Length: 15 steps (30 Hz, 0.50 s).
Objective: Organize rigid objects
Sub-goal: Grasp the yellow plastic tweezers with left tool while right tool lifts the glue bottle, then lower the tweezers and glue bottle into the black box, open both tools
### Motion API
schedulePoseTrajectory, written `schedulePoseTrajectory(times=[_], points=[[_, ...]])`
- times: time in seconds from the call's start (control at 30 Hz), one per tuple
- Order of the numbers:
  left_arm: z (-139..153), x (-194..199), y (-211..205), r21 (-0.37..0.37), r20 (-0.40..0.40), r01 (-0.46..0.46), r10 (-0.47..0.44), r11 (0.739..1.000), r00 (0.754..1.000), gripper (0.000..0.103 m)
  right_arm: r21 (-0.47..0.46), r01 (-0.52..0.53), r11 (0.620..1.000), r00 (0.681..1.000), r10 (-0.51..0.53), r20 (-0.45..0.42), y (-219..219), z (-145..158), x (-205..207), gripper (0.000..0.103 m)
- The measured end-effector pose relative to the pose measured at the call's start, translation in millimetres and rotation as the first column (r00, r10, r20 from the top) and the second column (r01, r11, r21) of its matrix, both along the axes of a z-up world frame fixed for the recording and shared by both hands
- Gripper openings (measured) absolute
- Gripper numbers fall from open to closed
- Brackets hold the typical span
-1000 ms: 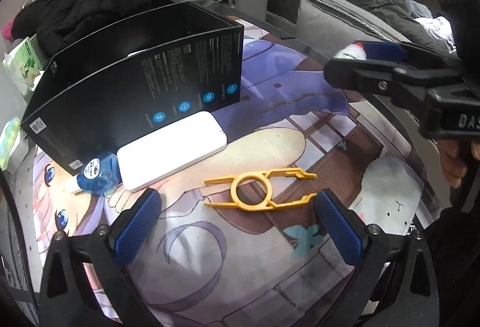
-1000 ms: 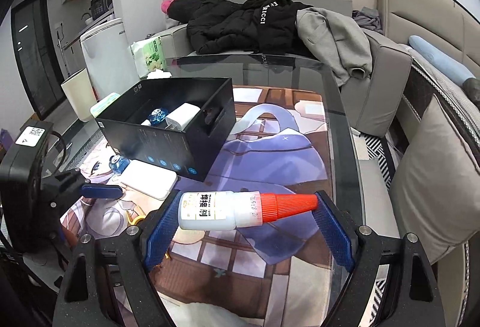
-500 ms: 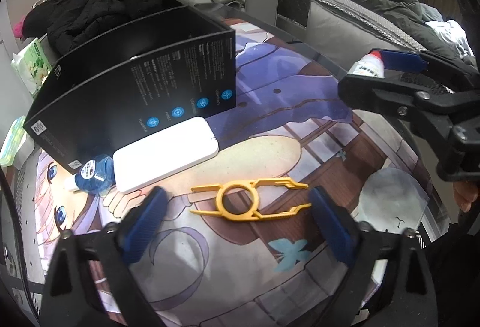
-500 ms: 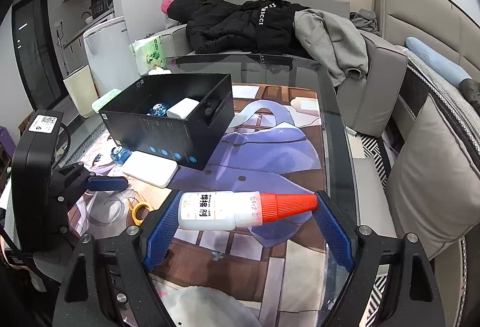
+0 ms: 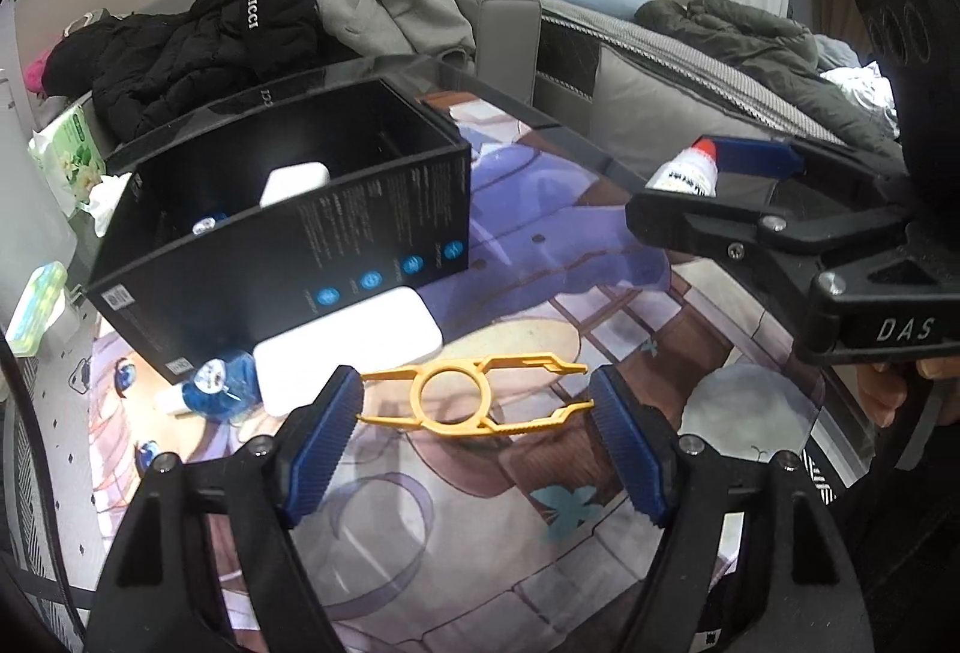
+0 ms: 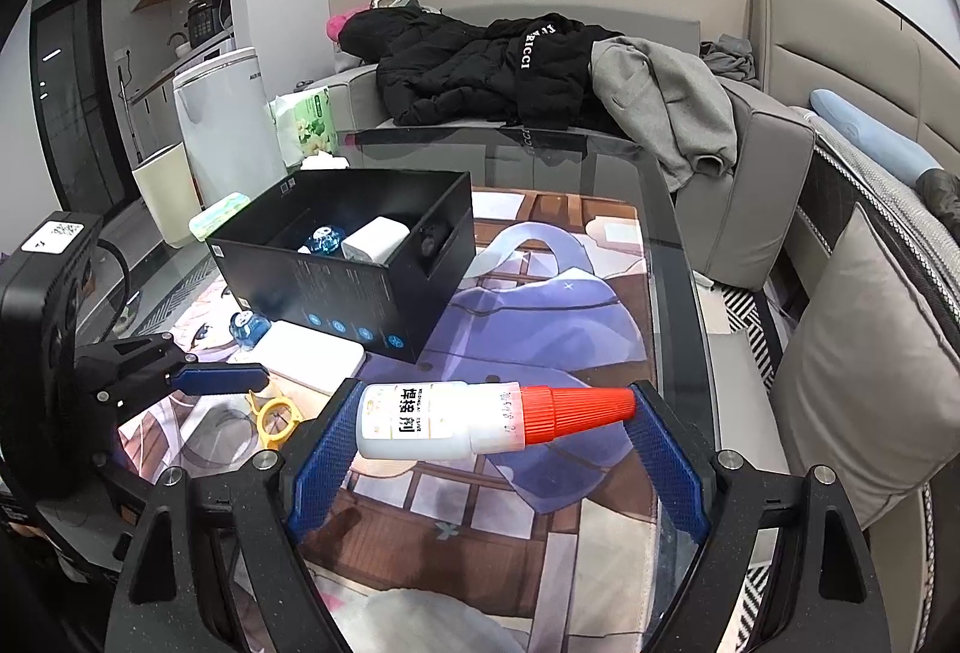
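Note:
A yellow plastic tweezer-like tool (image 5: 390,419) spans the blue pads of my left gripper (image 5: 477,407). Its jaws are closing, both tips of the tool touch the pads, and it hangs just above the printed mat (image 5: 540,563). My right gripper (image 6: 495,401) is shut lengthwise on a white glue bottle (image 6: 420,419) with a red cap, held over the mat. The open black box (image 6: 360,287) holds a white charger (image 6: 375,245) and a small blue bottle (image 6: 324,240). In front of the box lie a white power bank (image 5: 348,347) and another blue bottle (image 5: 222,389).
The glass table's edge (image 6: 678,263) runs along the right, with a grey sofa and cushion (image 6: 870,383) beyond it. Coats (image 6: 510,65) are piled on the sofa at the far end. A tissue pack (image 6: 306,125) and a green case (image 6: 219,215) sit left of the box.
The left gripper's jaws closed in on the yellow tool until its tips met the pads, and the gripper rose a little with it. The right gripper kept still, holding the glue bottle.

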State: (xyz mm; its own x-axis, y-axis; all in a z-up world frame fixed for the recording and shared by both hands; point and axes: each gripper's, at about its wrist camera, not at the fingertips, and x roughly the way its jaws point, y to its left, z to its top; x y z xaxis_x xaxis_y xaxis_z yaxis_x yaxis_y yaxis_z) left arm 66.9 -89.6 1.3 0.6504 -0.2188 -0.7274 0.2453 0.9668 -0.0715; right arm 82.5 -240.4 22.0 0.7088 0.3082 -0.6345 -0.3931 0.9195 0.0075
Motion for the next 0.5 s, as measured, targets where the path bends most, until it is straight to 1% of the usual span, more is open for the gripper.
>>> schedulePoseTrajectory(times=[0.23, 0.5], points=[[22, -3, 18, -0.018, 0.091, -0.019, 0.021, 1.000, 0.996, 0.077, 0.034, -0.017, 0.999, 0.998, 0.015, 0.058, 4, 11, -4, 0.087], [42, 1, 46, -0.038, 0.182, -0.071, 0.076, 0.997, 0.980, 0.077, 0.070, -0.044, 0.997, 0.993, 0.035, 0.115, 15, 23, -5, 0.087]])
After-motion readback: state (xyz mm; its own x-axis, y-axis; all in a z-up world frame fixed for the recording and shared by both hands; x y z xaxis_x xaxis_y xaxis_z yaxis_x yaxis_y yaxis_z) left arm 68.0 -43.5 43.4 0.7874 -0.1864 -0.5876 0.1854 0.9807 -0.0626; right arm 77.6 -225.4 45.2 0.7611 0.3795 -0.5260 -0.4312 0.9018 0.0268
